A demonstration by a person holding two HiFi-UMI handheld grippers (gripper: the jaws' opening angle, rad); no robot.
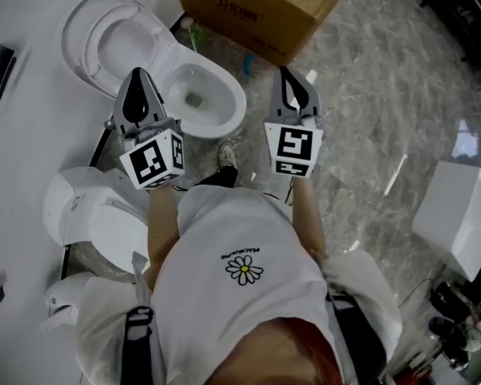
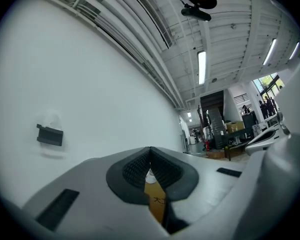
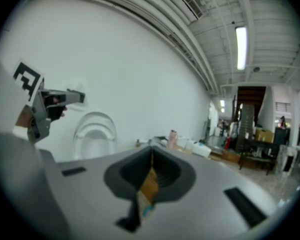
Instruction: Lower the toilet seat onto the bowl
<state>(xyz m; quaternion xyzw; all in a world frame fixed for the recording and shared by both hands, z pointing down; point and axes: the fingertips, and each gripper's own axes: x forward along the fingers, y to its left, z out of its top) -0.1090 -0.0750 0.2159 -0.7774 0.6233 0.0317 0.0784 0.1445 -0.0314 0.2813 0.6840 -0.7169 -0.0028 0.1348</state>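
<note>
The white toilet stands at the upper left of the head view, its bowl point(image 1: 199, 96) uncovered. The seat and lid point(image 1: 104, 40) are raised and lean back on the white wall. My left gripper point(image 1: 138, 74) is shut and empty, its tip over the near left rim of the bowl. My right gripper point(image 1: 284, 71) is also shut and empty, held over the floor to the right of the bowl. In the right gripper view the upright seat point(image 3: 94, 134) shows ahead on the left, beside the left gripper point(image 3: 40, 109). The left gripper view faces mostly bare wall past its closed jaws.
A cardboard box point(image 1: 260, 6) sits on the marble floor just behind and right of the toilet. A second white fixture point(image 1: 88, 215) stands at the lower left. A white box point(image 1: 457, 215) is at the right. A black bracket point(image 2: 50, 135) hangs on the wall.
</note>
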